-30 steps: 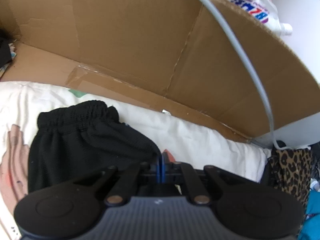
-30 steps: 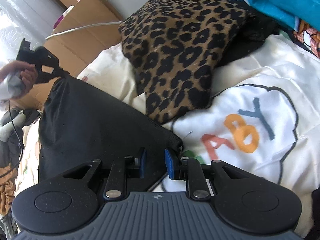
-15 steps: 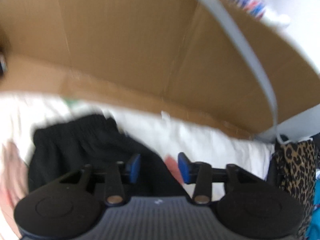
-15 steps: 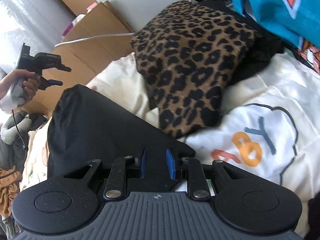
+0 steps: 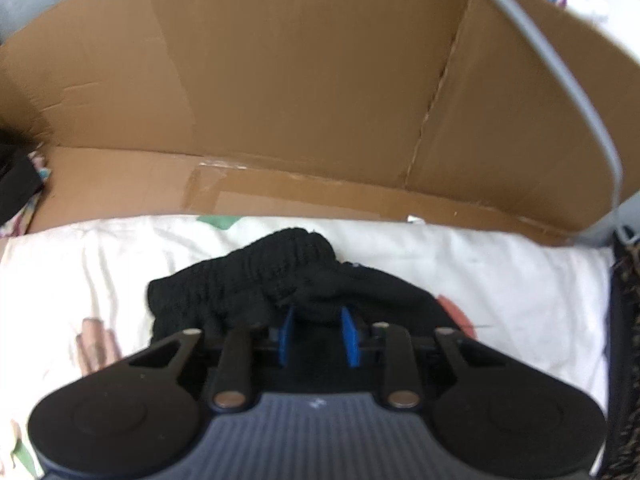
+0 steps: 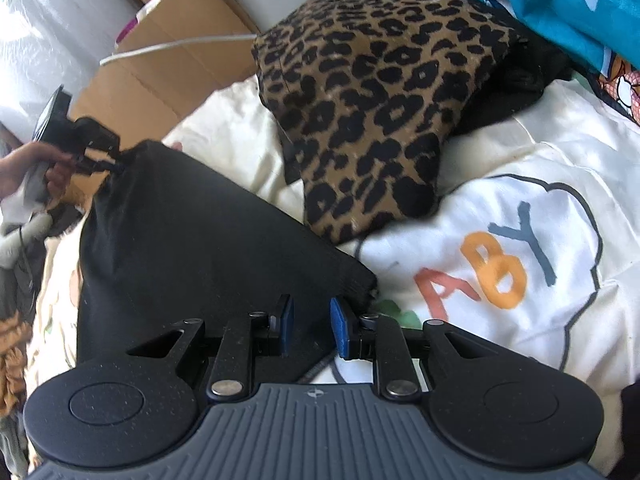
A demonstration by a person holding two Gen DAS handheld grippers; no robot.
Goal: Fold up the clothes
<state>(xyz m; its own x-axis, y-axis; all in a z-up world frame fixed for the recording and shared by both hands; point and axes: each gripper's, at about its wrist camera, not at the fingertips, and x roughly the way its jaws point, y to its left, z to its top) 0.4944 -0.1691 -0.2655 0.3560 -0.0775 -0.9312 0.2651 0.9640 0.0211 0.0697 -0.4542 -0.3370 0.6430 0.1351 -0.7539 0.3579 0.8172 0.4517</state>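
Note:
Black shorts (image 5: 248,280) with a gathered waistband lie on the white printed sheet (image 5: 480,264). My left gripper (image 5: 317,330) points steeply down at them. Its jaws are closing, and a bunched fold of the black fabric fills the gap between its blue pads. In the right wrist view the shorts (image 6: 192,248) spread flat and rise to a peak at the left gripper (image 6: 106,160), held by a hand (image 6: 24,168). My right gripper (image 6: 313,326) sits at the near hem, its jaws narrowly apart with black fabric between the pads.
A flattened cardboard box (image 5: 280,80) stands along the far side of the bed, with a grey cable (image 5: 560,80) across it. A leopard-print cushion (image 6: 380,100) lies right of the shorts, over dark clothes. Blue printed fabric (image 6: 560,0) is at the top right.
The left gripper let go of the shorts' edge, opened, shifted over the waistband and narrowed around a bunch of it. The right gripper stayed at the hem.

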